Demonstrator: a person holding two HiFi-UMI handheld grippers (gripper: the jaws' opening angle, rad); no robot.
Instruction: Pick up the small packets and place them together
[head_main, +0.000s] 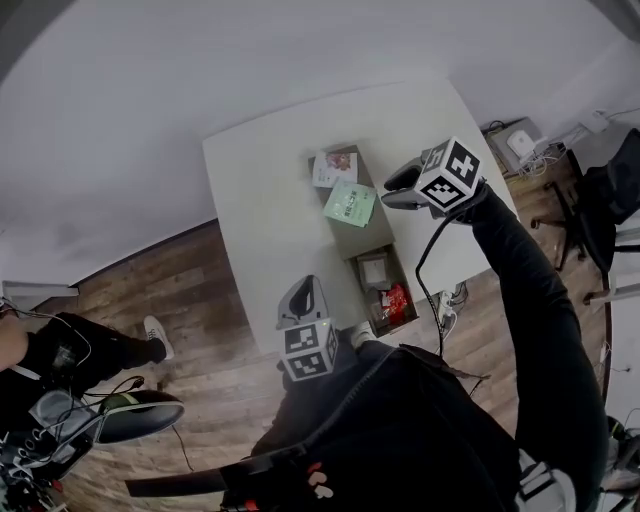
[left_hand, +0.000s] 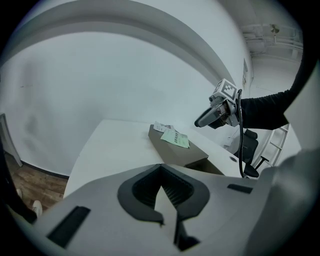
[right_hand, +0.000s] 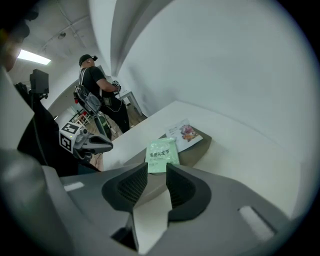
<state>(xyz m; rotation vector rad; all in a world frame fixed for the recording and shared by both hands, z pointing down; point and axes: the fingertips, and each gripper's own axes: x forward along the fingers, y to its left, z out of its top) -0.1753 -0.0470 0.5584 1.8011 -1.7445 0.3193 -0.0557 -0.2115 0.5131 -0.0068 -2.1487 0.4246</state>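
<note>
The green packet (head_main: 350, 203) lies flat on the upper end of a long brown tray (head_main: 362, 240). Its long axis runs roughly along the tray, just below a white packet (head_main: 334, 168). At centre right the right gripper (head_main: 398, 186) hovers beside it, jaws partly apart and empty. The left gripper (head_main: 303, 292), at lower centre, is closed on nothing. The tray sits on a white table (head_main: 255, 200), with a wood floor (head_main: 170, 275) and a pale wall (head_main: 150, 100) around it.
</note>
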